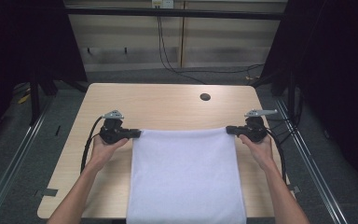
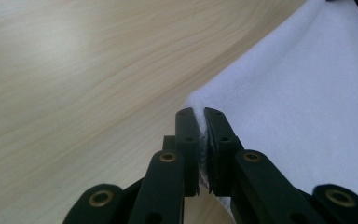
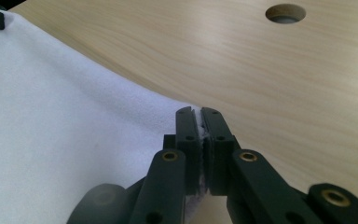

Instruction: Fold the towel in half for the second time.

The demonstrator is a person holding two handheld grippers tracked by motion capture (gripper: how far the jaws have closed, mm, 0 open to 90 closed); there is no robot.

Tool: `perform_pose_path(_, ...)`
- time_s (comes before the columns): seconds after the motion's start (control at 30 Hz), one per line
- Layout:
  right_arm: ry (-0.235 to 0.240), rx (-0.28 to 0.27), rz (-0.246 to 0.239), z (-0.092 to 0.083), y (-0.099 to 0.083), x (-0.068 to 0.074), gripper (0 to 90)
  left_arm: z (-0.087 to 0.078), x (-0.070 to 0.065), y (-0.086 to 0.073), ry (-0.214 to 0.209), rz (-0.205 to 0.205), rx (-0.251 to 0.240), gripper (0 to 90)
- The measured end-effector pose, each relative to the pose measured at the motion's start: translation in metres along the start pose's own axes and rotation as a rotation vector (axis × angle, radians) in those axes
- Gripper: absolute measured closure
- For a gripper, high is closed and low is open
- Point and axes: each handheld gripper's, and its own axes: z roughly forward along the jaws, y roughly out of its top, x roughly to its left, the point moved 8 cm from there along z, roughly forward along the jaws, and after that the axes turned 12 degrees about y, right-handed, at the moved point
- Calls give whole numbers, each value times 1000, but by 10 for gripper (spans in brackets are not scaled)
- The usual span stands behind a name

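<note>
A white cloth (image 1: 185, 177) lies spread on the light wooden table (image 1: 168, 105) and hangs over the near edge. My left gripper (image 1: 137, 133) is shut on the cloth's far left corner, and my right gripper (image 1: 229, 130) is shut on its far right corner. In the left gripper view the two black jaws pinch the white cloth (image 2: 298, 98) corner at my left gripper (image 2: 201, 112). The right gripper view shows the same grip: the white cloth (image 3: 60, 126) corner sits squeezed between the jaws of my right gripper (image 3: 198, 111). The far edge between both grippers is stretched straight.
A round cable hole (image 1: 205, 97) sits in the table's far right part, also the cable hole (image 3: 285, 13) ahead of the right gripper. Bare wood lies beyond the cloth. Black cables (image 1: 87, 144) trail from the grippers. Dark frames and floor rails flank the table.
</note>
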Motion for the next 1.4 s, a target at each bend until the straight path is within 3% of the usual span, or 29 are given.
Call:
perform_pose_path(0.17, -11, -32, -18, -3, 22, -4, 870, -4, 9, 19, 12, -21, -48, 853)
perform_pose_path(0.27, -14, -43, -20, -5, 29, -6, 870, -3, 11, 24, 30, -7, -48, 853)
perform_pose_path(0.33, -11, -65, -16, -7, 39, -10, 869, -2, 13, 30, 67, 8, -67, 854)
perform_pose_path(0.47, -29, -77, -1, -8, 48, -16, 869, 0, 17, 42, 63, -3, -81, 853)
perform_pose_path(0.63, -63, -47, -5, -8, 61, -20, 869, -4, 21, 57, 68, 6, -104, 853)
perform_pose_path(0.8, -66, -84, -4, -12, 82, -22, 869, -14, 27, 79, 69, 3, -144, 853)
perform_pose_path(0.83, -62, -100, -2, -14, 85, -21, 869, -17, 26, 81, 71, 22, -145, 853)
perform_pose_path(0.9, -39, -135, -7, -18, 89, -17, 869, -22, 26, 84, 78, 37, -142, 851)
perform_pose_path(0.97, -34, -146, -20, -22, 90, -14, 869, -28, 22, 84, 51, 2, -178, 851)
perform_pose_path(1.1, -6, -155, -39, -27, 86, 0, 869, -29, 17, 71, 50, 18, -162, 850)
perform_pose_path(1.23, 29, -168, -75, -35, 81, 18, 869, -45, 7, 60, 24, 25, -176, 850)
perform_pose_path(1.4, 50, -188, -93, -52, 78, 30, 869, -69, -4, 66, 10, 39, -220, 850)
